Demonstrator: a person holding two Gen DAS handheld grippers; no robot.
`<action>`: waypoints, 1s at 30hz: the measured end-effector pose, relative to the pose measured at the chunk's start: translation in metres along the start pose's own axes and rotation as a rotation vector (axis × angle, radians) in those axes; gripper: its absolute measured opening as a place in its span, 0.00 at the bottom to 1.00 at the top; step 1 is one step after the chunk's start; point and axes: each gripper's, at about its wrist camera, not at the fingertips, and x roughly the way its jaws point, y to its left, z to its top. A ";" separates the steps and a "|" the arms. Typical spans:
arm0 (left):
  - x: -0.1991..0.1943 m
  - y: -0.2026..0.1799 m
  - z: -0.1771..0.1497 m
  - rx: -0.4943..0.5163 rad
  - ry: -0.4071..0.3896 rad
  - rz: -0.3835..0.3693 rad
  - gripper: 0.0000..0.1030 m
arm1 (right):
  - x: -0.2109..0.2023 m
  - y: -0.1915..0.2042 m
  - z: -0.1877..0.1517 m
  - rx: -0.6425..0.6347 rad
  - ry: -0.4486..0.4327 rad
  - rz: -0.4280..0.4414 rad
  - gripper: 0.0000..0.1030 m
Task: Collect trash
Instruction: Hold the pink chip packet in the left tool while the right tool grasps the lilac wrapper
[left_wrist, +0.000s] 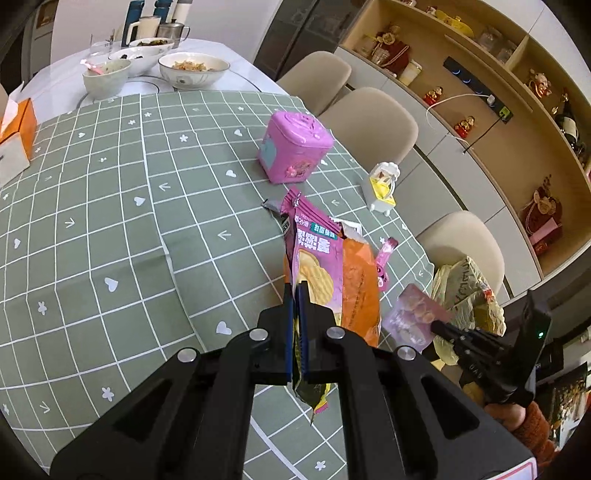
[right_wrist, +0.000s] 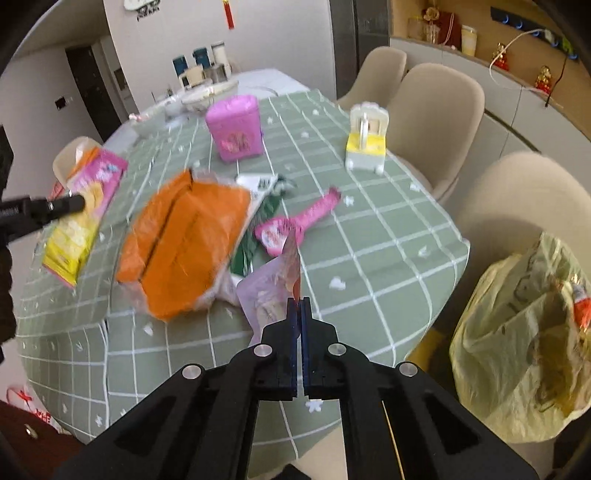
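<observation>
My left claw (left_wrist: 297, 291) is pinching the pink cracker bag (left_wrist: 316, 258), my right claw (right_wrist: 299, 306) clamps a lilac wrapper (right_wrist: 269, 291), yellow trash bag (right_wrist: 517, 339) beside the bench (right_wrist: 388, 236).

A matt green cloth with a white grid (left_wrist: 110, 221) covers the table. On it lie a glossy pink snack wrapper (left_wrist: 317, 258) and a crinkled orange plastic bag (right_wrist: 184, 240). Beside the cloth's edge hangs a thin, wrinkled yellow plastic bag (right_wrist: 517, 350).
</observation>
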 end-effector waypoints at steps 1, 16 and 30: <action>0.001 0.001 0.000 0.001 0.004 0.000 0.02 | 0.004 -0.001 -0.004 0.011 0.009 0.046 0.04; 0.007 0.024 -0.015 0.052 0.098 0.062 0.02 | 0.046 0.011 -0.004 0.119 -0.027 0.224 0.07; 0.022 0.045 -0.018 0.060 0.149 0.009 0.02 | 0.051 0.014 0.007 0.143 -0.078 0.179 0.31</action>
